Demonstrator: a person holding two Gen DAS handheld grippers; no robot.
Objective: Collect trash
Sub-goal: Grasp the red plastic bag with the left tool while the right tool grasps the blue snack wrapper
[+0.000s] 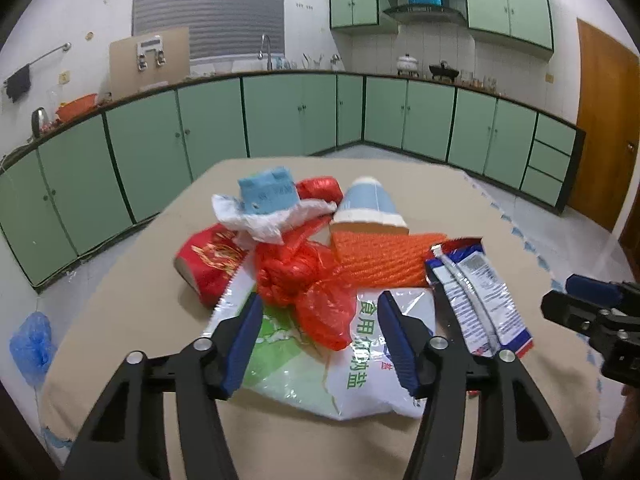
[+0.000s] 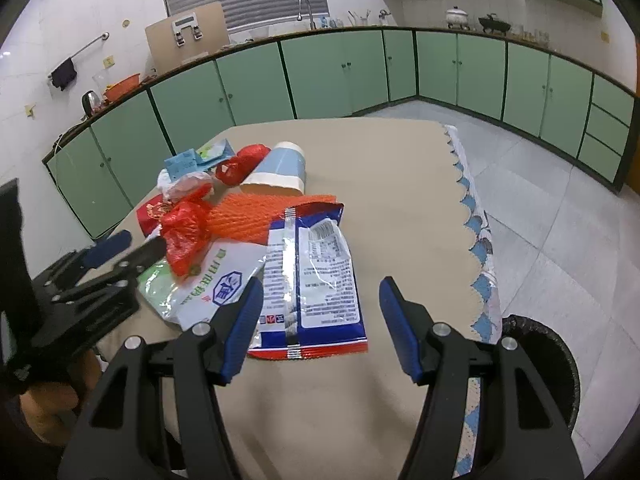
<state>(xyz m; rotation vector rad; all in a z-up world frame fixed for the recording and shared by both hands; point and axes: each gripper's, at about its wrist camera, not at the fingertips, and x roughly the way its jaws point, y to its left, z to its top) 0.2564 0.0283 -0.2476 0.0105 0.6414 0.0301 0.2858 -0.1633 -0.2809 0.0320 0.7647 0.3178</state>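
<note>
The trash lies in a loose heap on the beige tablecloth (image 2: 380, 168), just ahead of both our tongs. Our left gripper (image 1: 320, 320) stands with its jaws apart and empty; between and just beyond its blue pads we see the crumpled red plastic bag (image 1: 316, 280), resting on the white salt bag (image 1: 360, 364). Our right gripper (image 2: 320, 308) is also apart and holds nothing; the blue and white snack wrapper (image 2: 316, 276) lies flat just in front of it, nearer to its left finger. To do this step well, we think each gripper should come down over a raised fold, because flat film gives little to pinch and is slippery. The red bag is thin, wrinkled and knotted, so it looks easiest. Further out are the orange foam net (image 1: 384, 260), soft and ribbed, a stiff blue paper cup (image 1: 370, 204) on its side, and a red cup (image 1: 208, 264). The black bin (image 2: 560, 364) waits at the right of our right gripper.
</note>
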